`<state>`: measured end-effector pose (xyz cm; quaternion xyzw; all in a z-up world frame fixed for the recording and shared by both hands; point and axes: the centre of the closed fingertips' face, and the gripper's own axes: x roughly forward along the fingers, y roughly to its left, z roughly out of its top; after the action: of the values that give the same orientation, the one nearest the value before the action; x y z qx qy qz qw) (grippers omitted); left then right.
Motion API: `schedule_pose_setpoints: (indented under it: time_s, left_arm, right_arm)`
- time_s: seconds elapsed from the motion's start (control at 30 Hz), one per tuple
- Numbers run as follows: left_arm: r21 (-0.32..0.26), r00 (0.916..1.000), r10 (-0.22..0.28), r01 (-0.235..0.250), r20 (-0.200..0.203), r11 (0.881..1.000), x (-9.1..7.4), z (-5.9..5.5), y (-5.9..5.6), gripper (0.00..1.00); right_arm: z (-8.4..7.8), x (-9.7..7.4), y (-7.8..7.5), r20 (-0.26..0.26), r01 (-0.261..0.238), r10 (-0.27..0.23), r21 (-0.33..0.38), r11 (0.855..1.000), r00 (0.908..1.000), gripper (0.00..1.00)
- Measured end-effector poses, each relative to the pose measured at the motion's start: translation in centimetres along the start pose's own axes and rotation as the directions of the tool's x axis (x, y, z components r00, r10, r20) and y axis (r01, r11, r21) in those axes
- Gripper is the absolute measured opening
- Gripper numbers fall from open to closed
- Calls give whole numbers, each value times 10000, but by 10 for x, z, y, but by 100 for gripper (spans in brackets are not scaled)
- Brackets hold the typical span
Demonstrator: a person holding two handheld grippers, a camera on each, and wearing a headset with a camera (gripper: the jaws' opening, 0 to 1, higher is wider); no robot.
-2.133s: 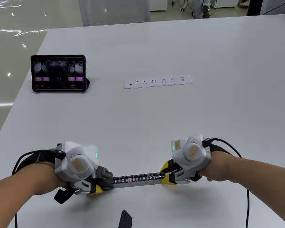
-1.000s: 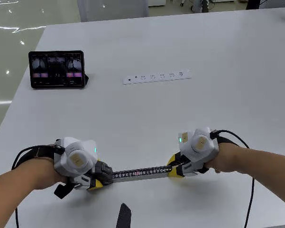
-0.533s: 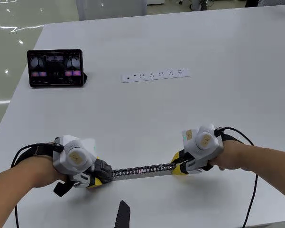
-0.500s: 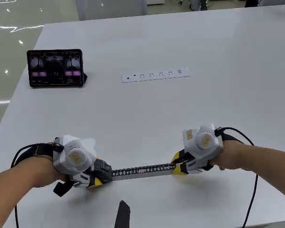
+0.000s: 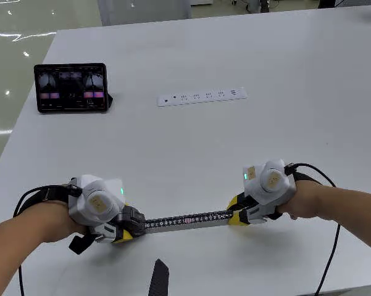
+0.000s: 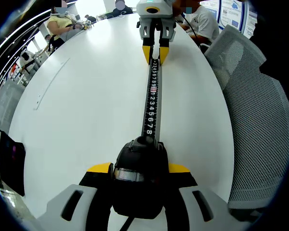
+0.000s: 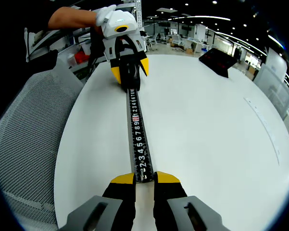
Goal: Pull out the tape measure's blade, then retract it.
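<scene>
The black tape measure case [image 6: 138,175] sits clamped between the yellow-tipped jaws of my left gripper [image 5: 127,227], low on the white table [image 5: 191,154]. Its blade [image 5: 186,219] runs out to the right, numbers up, just above the tabletop. My right gripper [image 5: 237,216] is shut on the blade's end hook [image 7: 143,179]. In the right gripper view the blade [image 7: 136,139] stretches away to the case [image 7: 130,72] held by the other gripper. In the left gripper view the blade [image 6: 152,103] reaches the far gripper [image 6: 155,50].
A tablet [image 5: 70,87] stands at the table's far left and a white power strip [image 5: 202,97] lies beyond the middle. A dark strap tip [image 5: 158,280] pokes up at the near edge. A mesh chair [image 6: 259,110] stands beside the table. People sit far off.
My right gripper has moved to the right with the hook, drawing more blade out of the case. The left gripper and case have stayed nearly put.
</scene>
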<state>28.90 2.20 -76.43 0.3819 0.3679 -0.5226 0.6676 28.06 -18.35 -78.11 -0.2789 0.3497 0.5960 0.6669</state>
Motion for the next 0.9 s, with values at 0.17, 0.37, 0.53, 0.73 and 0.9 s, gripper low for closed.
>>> schedule_pose_setpoints:
  time_s: [0.17,0.37,0.53,0.73,0.9]
  left_arm:
    - [3,10000,7,-7,1,10000,0,0,0,36]
    - [1,10000,2,-2,15,10000,-1,0,-1,36]
    - [2,10000,2,-2,19,10000,-1,0,-1,36]
    - [-1,10000,-9,9,24,10000,0,0,-1,36]
    - [-1,10000,-1,1,20,10000,-1,0,-1,36]
  right_arm:
    - [-3,-2,0,-15,18,-18,20,10000,10000,10]
    - [-5,-4,0,-55,21,-21,38,10000,10000,9]
    - [-7,-6,0,-53,55,-55,76,10000,10000,9]
    - [-10,-9,1,-86,74,-73,112,9999,9999,9]
    - [-12,-11,2,-110,99,-98,119,9999,9999,9]
